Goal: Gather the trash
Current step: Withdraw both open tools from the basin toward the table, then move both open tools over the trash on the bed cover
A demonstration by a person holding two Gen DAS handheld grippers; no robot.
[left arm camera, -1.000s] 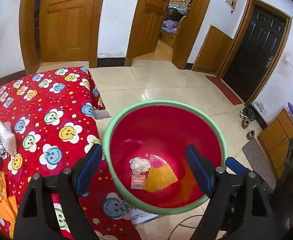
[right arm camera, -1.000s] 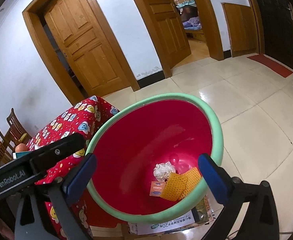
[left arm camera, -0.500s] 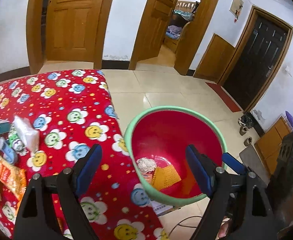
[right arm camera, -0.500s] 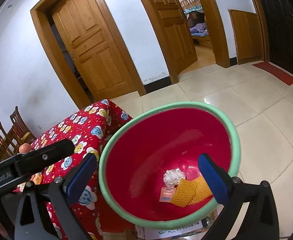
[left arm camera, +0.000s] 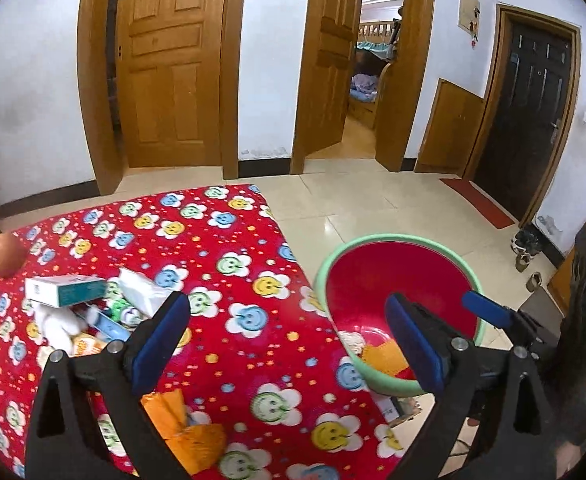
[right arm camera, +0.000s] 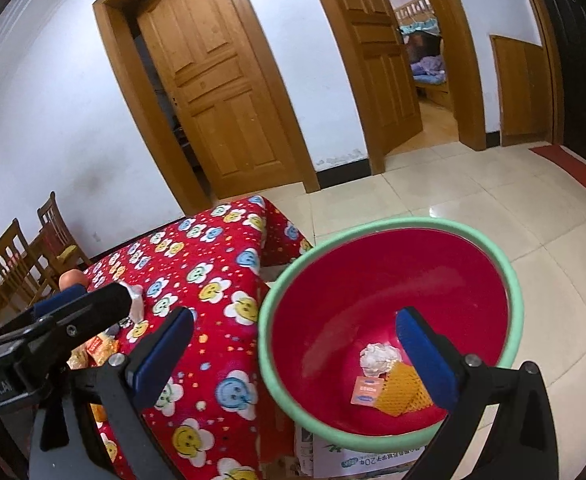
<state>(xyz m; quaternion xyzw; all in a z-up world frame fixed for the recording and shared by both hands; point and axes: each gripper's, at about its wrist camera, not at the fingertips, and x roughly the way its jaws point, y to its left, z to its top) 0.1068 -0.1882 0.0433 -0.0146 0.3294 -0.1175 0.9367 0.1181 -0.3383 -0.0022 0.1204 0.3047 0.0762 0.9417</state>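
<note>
A red basin with a green rim stands on the floor beside the table. In it lie a crumpled white tissue, an orange foam net and a small orange packet. On the red smiley tablecloth at the left lies a heap of litter: a white-teal box, a tissue pack, orange wrappers. My left gripper is open and empty above the table's right edge. My right gripper is open and empty over the basin's left rim.
A brown egg-like ball sits at the table's far left corner. Wooden chairs stand at the left wall. Wooden doors and a tiled floor lie behind. Printed paper lies under the basin.
Both grippers have swung left and back from over the basin toward the table. The litter heap has come into the left wrist view. Both stay open and empty.
</note>
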